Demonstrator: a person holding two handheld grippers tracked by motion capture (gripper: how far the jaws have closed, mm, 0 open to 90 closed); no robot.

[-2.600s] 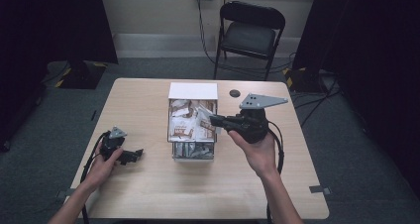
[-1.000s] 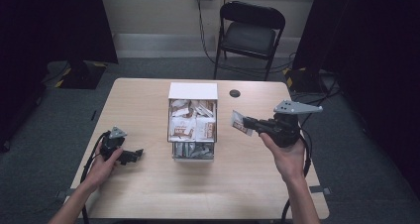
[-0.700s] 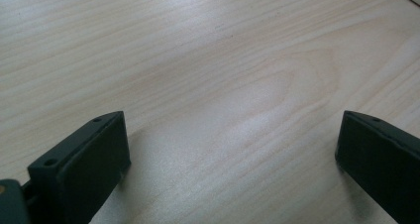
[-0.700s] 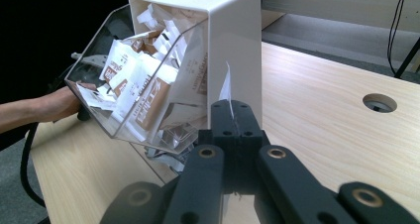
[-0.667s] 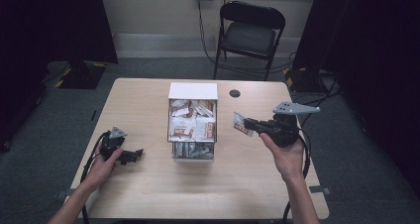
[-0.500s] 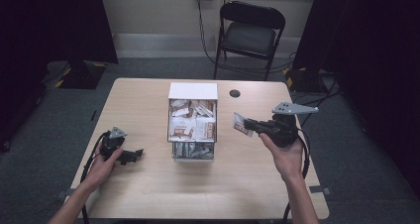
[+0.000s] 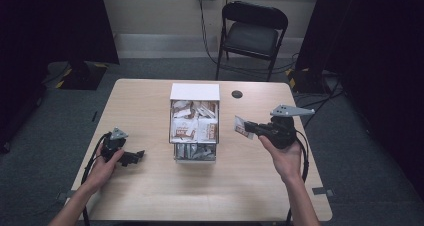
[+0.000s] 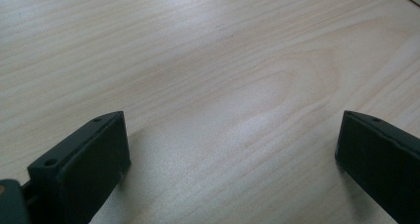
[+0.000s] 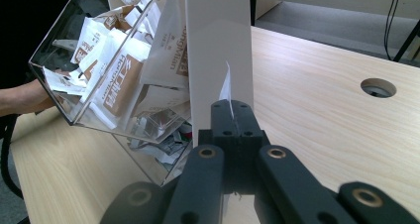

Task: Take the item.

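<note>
A clear box (image 7: pixel 194 131) with a white back panel stands at the table's middle, holding several white and brown sachets (image 7: pixel 192 125). My right gripper (image 7: pixel 252 129) hovers just right of the box, shut on one sachet (image 7: pixel 243 127). In the right gripper view the sachet (image 9: pixel 227 87) stands edge-on between the jaws, with the box (image 9: pixel 124 80) to the left behind it. My left gripper (image 7: pixel 136 156) rests low on the table's left side, open. In the left gripper view its jaws stand wide apart over bare wood (image 8: pixel 223 85).
The wooden table (image 7: pixel 150 186) has a round cable hole (image 7: pixel 237 94) near its back edge, right of the box. A black folding chair (image 7: pixel 252 28) stands behind the table. Cables trail from both grippers toward the front edge.
My right gripper lifted a sachet out of the box and carried it right, then drifted slightly back toward the box. The left gripper has stayed put.
</note>
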